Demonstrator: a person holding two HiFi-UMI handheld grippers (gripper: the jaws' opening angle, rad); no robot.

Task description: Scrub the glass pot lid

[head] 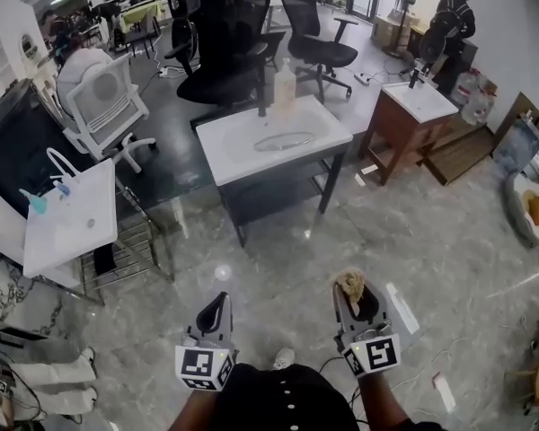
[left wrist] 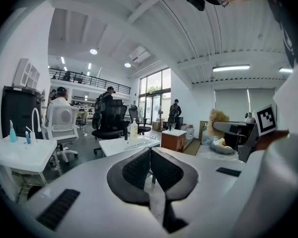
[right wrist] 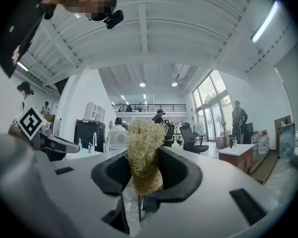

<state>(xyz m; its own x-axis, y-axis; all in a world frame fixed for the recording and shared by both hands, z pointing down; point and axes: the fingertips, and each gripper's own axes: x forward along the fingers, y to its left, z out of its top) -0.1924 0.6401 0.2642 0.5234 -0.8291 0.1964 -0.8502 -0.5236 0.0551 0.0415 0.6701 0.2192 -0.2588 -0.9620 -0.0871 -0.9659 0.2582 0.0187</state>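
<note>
The glass pot lid (head: 283, 140) looks to be the pale oval lying flat on the white surface (head: 229, 160) near the middle of the head view. It is too small and faint there to be sure. A soap bottle (head: 285, 83) stands at 12 o'clock from it, near the back edge, with a dark tap just beside it at 11 o'clock. No water, foam or wet patch shows on or around the lid, so the scrubbing has apparently not begun. Both grippers are low in the head view, over the grey floor (head: 278, 259) and well apart from the surface, with the lid at 12 o'clock from them. The right gripper (head: 352, 291) is ready for the job: its fingers (right wrist: 176, 170) are clamped on a straw-coloured fibrous scrubber (right wrist: 144, 150) that stands up between them. The left gripper (head: 219, 300) carries nothing, and its fingers (left wrist: 134, 170) are pressed together with no gap. What seems to be left is nearly everything: reaching the surface, steadying or lifting the lid with the free left gripper, and working the scrubber over the glass.
</note>
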